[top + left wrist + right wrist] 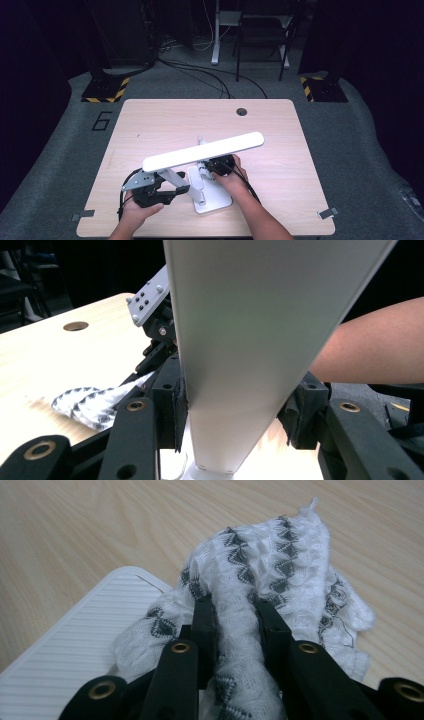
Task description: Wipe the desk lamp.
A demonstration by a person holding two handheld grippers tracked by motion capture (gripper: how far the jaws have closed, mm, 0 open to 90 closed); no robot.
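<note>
A white desk lamp stands near the table's front edge, with a flat base point(217, 201), a slanted arm point(171, 177) and a long lit head point(202, 151). My left gripper point(152, 194) is shut on the lamp's arm; both pads press its white sides point(232, 410). To the right of the arm, my right gripper point(221, 165) is shut on a white cloth with grey zigzags point(280, 560). The cloth bunches between its jaws point(237, 610) and lies over the corner of the ribbed base point(75, 640). The left gripper view also has the cloth point(90, 402) on the table.
The light wooden table point(150, 125) has a round cable hole point(241, 111) at the back. A bare forearm point(375, 345) crosses behind the lamp. Beyond the table are grey carpet, cables, stands with yellow-black feet point(102, 90) and a chair point(262, 30).
</note>
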